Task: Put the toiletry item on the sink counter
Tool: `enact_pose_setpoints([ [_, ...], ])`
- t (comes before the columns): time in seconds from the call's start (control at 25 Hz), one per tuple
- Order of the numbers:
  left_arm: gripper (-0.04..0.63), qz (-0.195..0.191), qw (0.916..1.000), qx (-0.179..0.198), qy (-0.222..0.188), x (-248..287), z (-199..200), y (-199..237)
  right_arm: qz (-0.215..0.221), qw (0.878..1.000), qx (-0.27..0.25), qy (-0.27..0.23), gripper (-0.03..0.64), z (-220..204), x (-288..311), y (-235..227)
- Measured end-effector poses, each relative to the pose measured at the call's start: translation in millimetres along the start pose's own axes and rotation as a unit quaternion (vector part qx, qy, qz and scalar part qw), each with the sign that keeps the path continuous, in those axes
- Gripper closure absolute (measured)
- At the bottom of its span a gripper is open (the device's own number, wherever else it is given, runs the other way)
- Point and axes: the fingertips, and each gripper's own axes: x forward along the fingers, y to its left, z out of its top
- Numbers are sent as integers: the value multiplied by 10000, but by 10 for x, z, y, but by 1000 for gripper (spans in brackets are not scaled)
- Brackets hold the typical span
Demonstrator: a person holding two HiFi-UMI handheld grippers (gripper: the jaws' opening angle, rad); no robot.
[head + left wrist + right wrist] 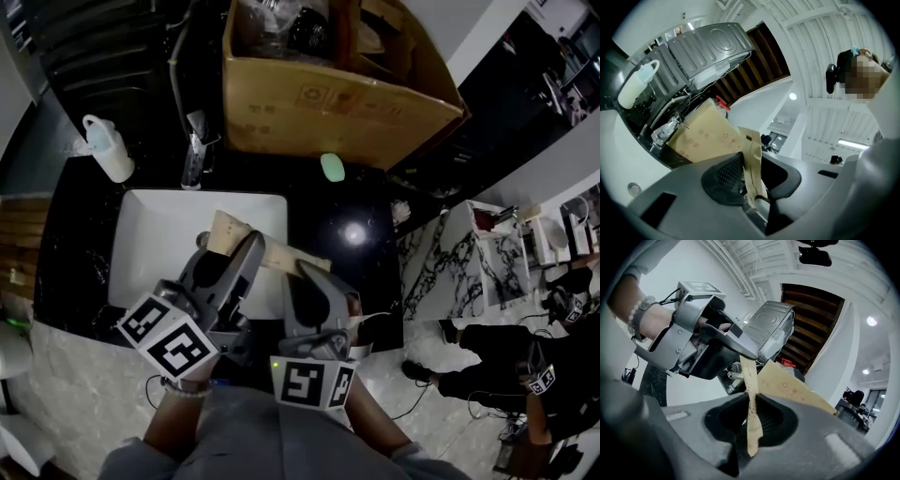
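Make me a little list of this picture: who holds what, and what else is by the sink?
held thing: tan paper packet
left gripper: shut on the packet
right gripper: shut on the same packet
where: above the white sink basin
counter: black and shiny
behind the basin: faucet, cardboard box
left of the faucet: white bottle
in front of the box: green soap
packet on counter yet: no
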Motion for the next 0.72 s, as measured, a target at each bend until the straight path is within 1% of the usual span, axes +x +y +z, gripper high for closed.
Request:
enact_pose_setpoints([
  [0.12, 485, -16, 9999, 86, 131, 26, -77, -31, -42, 10000, 36, 6, 571, -59, 10, -66],
  [0.28, 460, 22, 9993, 259, 279, 35, -142, -68, -74, 9999, 92, -8, 571, -112, 44, -162],
  [0.52, 460, 167, 9984, 434, 312, -16, -144, -66, 7, 9999, 91, -49, 571, -212, 179, -269],
  [0.72, 462, 351, 9973, 606, 201, -107, -64, -45, 210, 9998, -30, -33, 571, -352, 439, -319],
])
